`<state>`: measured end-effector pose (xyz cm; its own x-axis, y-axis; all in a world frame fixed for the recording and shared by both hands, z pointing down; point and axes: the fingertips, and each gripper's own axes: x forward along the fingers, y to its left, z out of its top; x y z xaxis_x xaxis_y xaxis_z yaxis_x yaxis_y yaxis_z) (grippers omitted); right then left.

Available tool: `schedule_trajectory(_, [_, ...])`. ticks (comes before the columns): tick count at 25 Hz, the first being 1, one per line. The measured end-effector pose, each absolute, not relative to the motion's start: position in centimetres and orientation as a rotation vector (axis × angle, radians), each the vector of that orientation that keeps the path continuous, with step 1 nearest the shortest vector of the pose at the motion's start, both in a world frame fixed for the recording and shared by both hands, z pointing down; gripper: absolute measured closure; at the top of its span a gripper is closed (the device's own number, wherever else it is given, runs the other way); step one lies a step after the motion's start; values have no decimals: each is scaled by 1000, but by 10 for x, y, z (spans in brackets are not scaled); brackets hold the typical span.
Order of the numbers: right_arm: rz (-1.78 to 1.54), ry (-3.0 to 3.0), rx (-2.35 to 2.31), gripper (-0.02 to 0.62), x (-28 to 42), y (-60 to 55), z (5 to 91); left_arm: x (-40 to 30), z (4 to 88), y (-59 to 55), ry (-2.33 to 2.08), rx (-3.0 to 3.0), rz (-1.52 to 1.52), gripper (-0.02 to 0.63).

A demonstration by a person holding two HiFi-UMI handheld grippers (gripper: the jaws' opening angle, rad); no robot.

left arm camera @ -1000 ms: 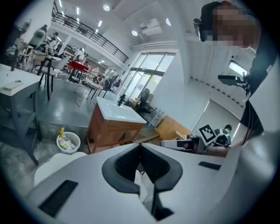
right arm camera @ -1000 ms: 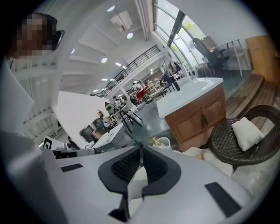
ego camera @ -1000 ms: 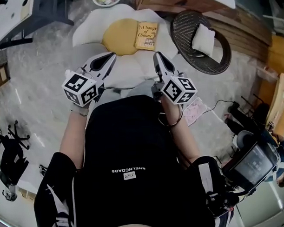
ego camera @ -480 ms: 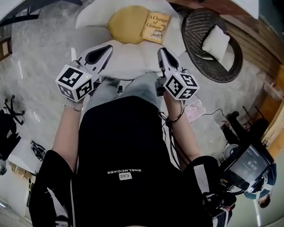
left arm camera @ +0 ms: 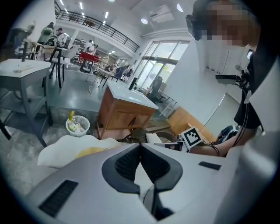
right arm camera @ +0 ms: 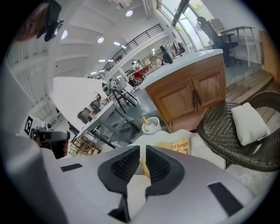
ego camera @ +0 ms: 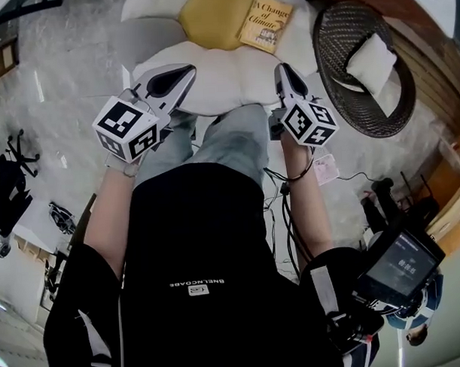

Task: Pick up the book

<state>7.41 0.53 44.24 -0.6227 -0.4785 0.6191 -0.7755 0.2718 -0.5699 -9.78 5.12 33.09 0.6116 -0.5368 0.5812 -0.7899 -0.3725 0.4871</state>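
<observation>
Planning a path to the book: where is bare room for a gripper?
Bare: the near part of the white cushion, between the yellow cushion, the left gripper and the right gripper; grey floor left of it. Crowded: the book abuts the yellow cushion, with the wicker chair close on its right.

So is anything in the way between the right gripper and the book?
Nothing visible is. The right gripper, jaws together, is short of the book, which lies partly on the yellow cushion; only bare white cushion lies between.

The book (ego camera: 266,23) is covered in matt paper, the cushion (ego camera: 226,74) in soft cloth; the chair (ego camera: 343,85) is woven rough.
</observation>
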Motion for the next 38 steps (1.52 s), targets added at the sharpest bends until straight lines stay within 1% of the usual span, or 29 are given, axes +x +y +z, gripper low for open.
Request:
schedule_trajectory(6, [1288, -2158, 1090, 555, 80, 18, 492, -100, 358, 61, -1061, 2025, 390, 592])
schedule_trajectory(10, [1309, -2126, 1061, 511, 81, 21, 523, -104, 385, 62, -1083, 1988, 374, 592])
schedule_trajectory(18, [1350, -2049, 1055, 457, 88, 21, 602, -111, 457, 76, -1091, 1911, 360, 592])
schedule_trajectory(28, [1379, -1975, 979, 368, 87, 18, 616, -109, 457, 78, -1095, 1876, 314, 592])
schedule_trajectory(35, [1370, -1923, 933, 350, 85, 14, 636, -111, 455, 80, -1103, 1851, 300, 592])
schedule_trajectory(38, [1385, -1886, 931, 348, 84, 14, 677, -115, 489, 84, -1094, 1836, 302, 592])
